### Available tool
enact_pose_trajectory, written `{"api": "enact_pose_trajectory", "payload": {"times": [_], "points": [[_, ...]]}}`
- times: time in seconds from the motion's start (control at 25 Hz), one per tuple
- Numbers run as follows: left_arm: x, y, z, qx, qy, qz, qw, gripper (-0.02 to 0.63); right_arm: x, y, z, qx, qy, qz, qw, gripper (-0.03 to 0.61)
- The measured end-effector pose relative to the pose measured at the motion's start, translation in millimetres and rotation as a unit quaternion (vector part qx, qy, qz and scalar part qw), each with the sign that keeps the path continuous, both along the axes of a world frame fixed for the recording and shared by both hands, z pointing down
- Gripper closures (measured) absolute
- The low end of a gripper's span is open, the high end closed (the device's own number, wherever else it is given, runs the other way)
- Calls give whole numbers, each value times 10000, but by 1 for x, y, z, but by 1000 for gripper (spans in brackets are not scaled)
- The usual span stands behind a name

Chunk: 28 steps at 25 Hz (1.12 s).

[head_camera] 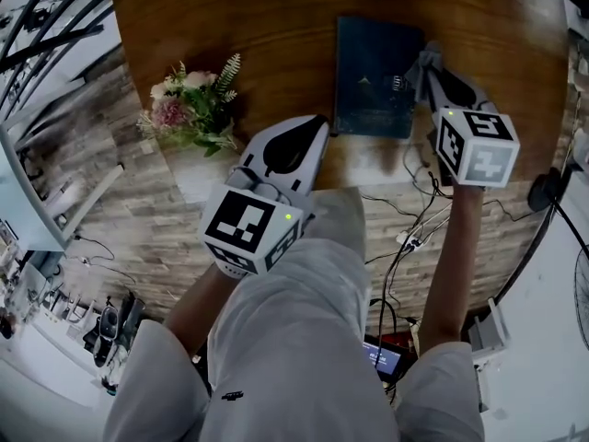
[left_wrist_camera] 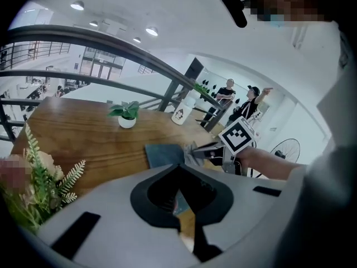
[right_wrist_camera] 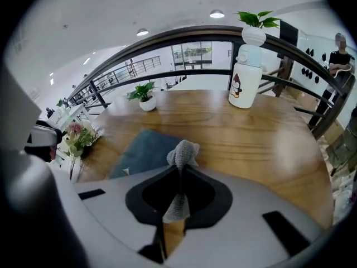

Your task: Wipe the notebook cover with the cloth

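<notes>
— Round wooden table (head_camera: 239, 35) underneath; dark blue notebook (head_camera: 377, 76) flat on it, cover up, toward the far side.
— Right gripper (head_camera: 419, 67)?
— Hung at the notebook's right edge, jaws pinching the grey cloth (right_wrist_camera: 183, 152), likely to begin a stroke.
— Left gripper (head_camera: 317, 122)?
— Parked short of the notebook, jaws pressed together on nothing. Flower bunch (head_camera: 189, 109) well left, white bottle (right_wrist_camera: 245, 82) and potted plant (right_wrist_camera: 146, 96) beyond; no obstruction.
</notes>
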<state>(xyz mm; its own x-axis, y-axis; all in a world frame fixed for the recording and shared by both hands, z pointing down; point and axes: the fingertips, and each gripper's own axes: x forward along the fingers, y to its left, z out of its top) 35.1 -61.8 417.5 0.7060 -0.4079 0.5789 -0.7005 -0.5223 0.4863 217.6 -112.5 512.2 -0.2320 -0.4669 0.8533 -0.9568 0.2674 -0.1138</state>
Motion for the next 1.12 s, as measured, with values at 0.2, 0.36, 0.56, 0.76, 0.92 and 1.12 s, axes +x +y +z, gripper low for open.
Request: {"api": "enact_pose_trajectory", "payload": {"times": [0.2,0.36,0.56,0.76,0.92,1.12], "points": [[-1,9,-4,45,16,102,9999,594,-8,19,4,-101,-198,115,9997,546],[-5,14,-5,67,-6,129,9999,594,-11,30,15,-182,-213,230,9993,546],[-7,24,-3,53,-3,169,9998,594,-11,34,19,-163,-144,365,9991,546],[-6,29,-3,52,15,168,9998,595,-28,37,18,-165,-270,286,9991,546],[-12,29,-5,80,33,136,9999,594,-39,36,19,-142,-329,300,9989,546],[-22,29,-4,69,4,70,10000,594,-66,34,19,-163,-514,95,9985,546]]}}
